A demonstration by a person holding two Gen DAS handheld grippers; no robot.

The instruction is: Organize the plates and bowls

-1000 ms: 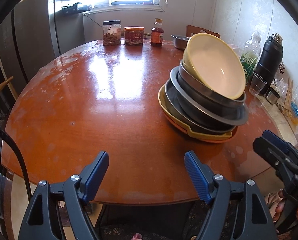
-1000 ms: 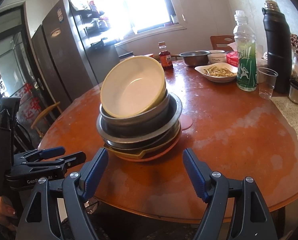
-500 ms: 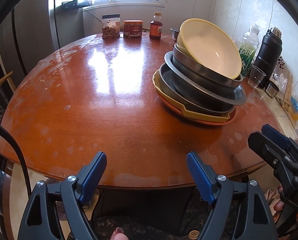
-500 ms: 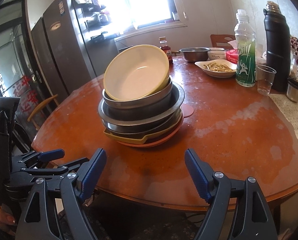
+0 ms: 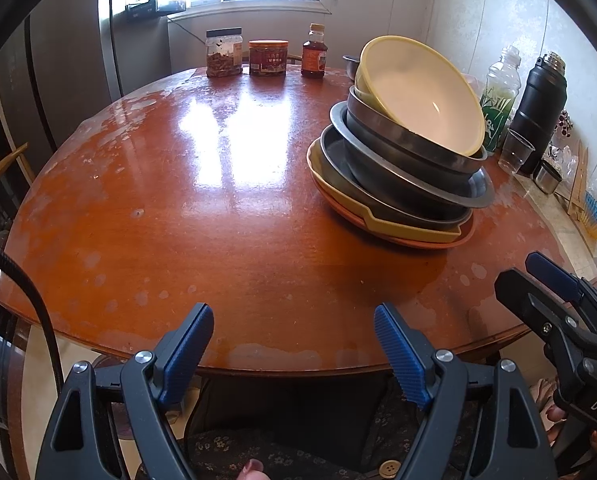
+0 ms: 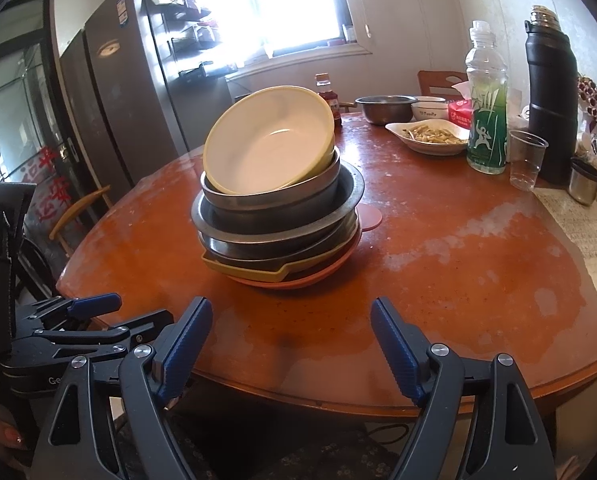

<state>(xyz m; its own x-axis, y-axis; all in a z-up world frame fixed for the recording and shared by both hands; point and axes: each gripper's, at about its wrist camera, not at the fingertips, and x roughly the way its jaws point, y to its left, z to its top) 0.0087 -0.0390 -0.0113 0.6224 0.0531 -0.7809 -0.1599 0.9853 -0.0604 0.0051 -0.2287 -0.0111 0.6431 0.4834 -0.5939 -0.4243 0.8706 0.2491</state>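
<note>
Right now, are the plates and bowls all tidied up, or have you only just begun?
Only just begun. Nothing looks sorted: the yellow bowl sits tilted atop metal bowls and plates, all one messy pile. Nothing is in hand; the left gripper and right gripper are open and empty near the table edge. The whole pile is left.

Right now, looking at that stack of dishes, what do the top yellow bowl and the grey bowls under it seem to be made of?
The yellow bowl looks like melamine or glazed ceramic: opaque yellow outside, smooth cream inside with a soft sheen; I cannot tell which. The grey bowls beneath look like stainless steel: thin rolled rims and a dull brushed grey reflection. The yellow dish low in the stack looks like plastic or ceramic.
</note>
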